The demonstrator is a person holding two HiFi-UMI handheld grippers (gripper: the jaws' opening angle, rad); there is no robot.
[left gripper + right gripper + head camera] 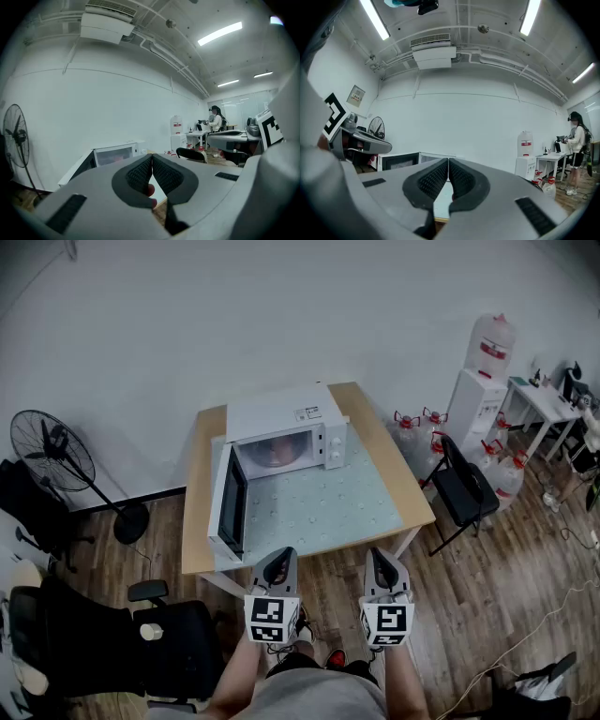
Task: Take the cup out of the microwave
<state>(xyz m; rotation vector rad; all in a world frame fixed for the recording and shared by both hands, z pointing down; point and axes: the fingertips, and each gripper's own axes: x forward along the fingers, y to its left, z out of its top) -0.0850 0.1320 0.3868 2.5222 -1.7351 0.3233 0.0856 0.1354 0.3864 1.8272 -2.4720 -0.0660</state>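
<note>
Cup (273, 454): one, a pinkish shape inside the single microwave (281, 413). The microwave door (230, 502) hangs open to the left. Head view: the microwave sits at the back of the one table (195, 521), on a pale mat (347, 502). We count two grippers, left gripper (279, 557) and right gripper (379, 555), side by side just off the table's front edge and well apart from the cup. Also one fan (52, 451), one black chair (464, 488) right of the table and one water dispenser (472, 404) with one bottle (492, 343) on top. Red-capped jugs (405, 423) stand on the floor; there are several, and we can't count them reliably. Left gripper view: the jaws are closed, tips touching, nothing between them. It adds what the head view lacks: one person (217, 121) at a far desk and one ceiling AC unit (107, 23). The microwave interior is only a faint reddish patch here, so we can't make out the cup. Right gripper view: the jaws are likewise pressed together and empty. It shows the same person at the right edge and the AC unit from below. The microwave shows behind the jaws and the cup isn't discernible.
</note>
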